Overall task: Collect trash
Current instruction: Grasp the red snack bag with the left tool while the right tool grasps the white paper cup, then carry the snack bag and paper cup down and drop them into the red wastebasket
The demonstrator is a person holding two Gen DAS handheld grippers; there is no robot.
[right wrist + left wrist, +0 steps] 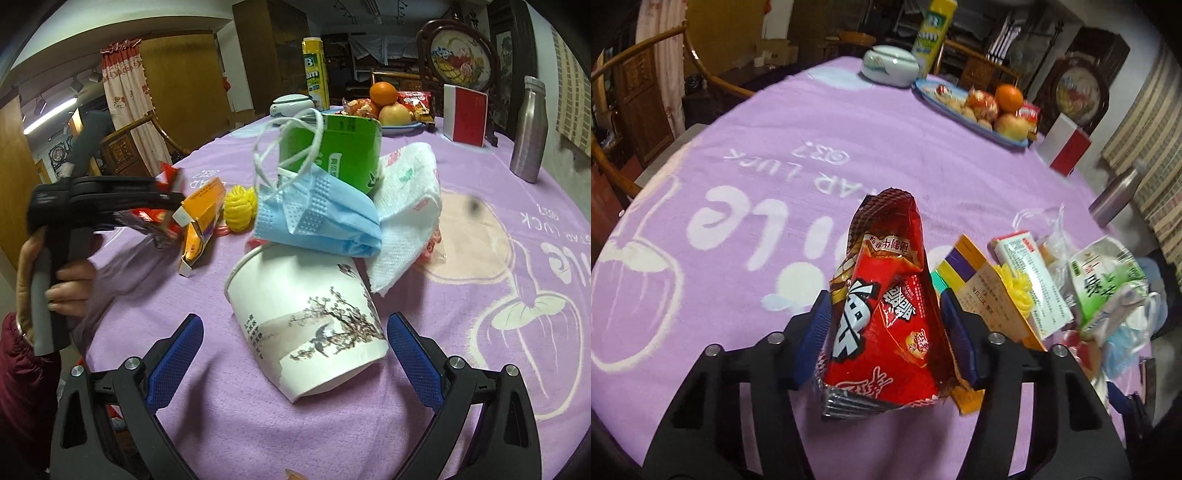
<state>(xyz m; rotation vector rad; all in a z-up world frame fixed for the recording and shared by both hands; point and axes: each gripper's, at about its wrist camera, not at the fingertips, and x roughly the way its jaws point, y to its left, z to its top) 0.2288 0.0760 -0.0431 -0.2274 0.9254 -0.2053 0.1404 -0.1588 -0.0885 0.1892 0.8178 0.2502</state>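
Red snack bag point(882, 317) pinched in left gripper point(884, 325) (orange box point(982, 291) beside); right gripper point(295, 354) spread around paper cup point(306, 325).

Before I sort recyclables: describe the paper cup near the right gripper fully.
The paper cup is white with an ink-style print of birds on branches and small vertical text. It lies tipped on its side on the purple tablecloth, rim facing away, empty as far as shows. A blue face mask rests against its rim. The right gripper straddles it, open.
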